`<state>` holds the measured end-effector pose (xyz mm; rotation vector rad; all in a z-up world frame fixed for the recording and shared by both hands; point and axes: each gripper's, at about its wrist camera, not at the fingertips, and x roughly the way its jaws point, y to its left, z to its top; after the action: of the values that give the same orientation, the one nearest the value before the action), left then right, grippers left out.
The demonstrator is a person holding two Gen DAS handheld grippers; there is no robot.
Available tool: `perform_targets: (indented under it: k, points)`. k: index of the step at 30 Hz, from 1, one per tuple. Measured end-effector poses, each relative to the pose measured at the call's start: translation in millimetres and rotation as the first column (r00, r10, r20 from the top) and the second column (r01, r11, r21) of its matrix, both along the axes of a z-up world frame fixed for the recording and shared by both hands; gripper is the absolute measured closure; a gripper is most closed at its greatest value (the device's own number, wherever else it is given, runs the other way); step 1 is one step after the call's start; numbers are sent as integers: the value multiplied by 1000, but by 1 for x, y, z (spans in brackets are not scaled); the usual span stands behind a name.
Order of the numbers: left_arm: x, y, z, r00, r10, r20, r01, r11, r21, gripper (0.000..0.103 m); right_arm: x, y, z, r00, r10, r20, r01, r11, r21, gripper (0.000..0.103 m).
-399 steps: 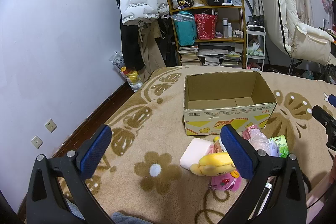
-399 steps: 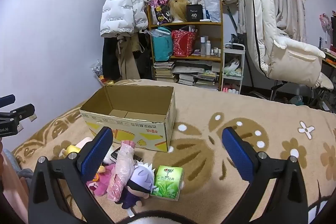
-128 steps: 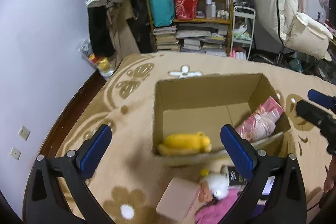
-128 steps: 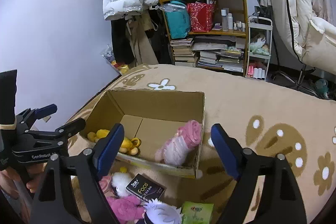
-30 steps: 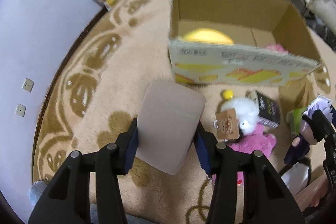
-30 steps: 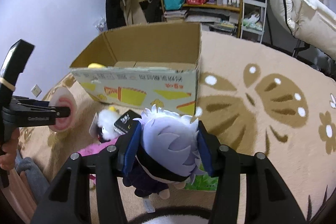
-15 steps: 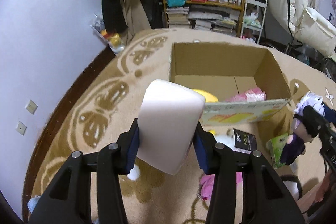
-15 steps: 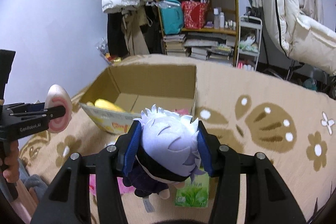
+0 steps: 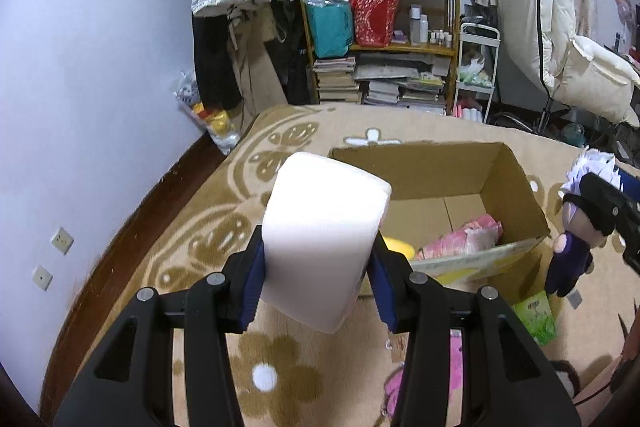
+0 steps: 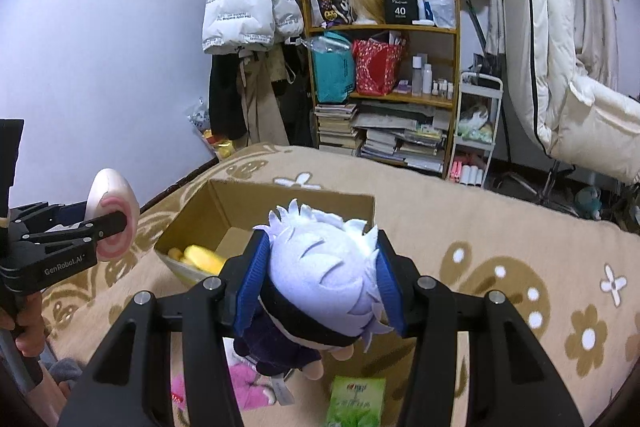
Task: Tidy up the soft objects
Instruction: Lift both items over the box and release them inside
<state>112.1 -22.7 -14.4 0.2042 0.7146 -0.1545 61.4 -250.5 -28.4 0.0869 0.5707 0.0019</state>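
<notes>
The left gripper (image 9: 318,263) is clamped on a pale foam block (image 9: 322,239), raised just short of the cardboard box's (image 9: 508,179) near-left corner. The right gripper (image 10: 320,283) pinches a white-haired plush doll (image 10: 320,283) by the head, before the box's near-right wall. Both loads look bound for the box: next, carry each over the near rim, then let go. Inside, a pink bundle (image 9: 460,237) and yellow toy (image 9: 398,247) leave the far floor free. A green packet (image 10: 356,401) lies outside.
</notes>
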Motion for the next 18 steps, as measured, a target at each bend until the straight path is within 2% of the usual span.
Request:
perform_targets:
  k: [11, 18]
  points:
    - [29, -23, 5, 997, -30, 77, 29, 999, 16, 57, 23, -1, 20, 998, 16, 63, -14, 1000, -19, 48]
    - [50, -33, 3, 997, -38, 72, 37, 999, 6, 57, 43, 1, 19, 997, 23, 70, -21, 1000, -23, 48]
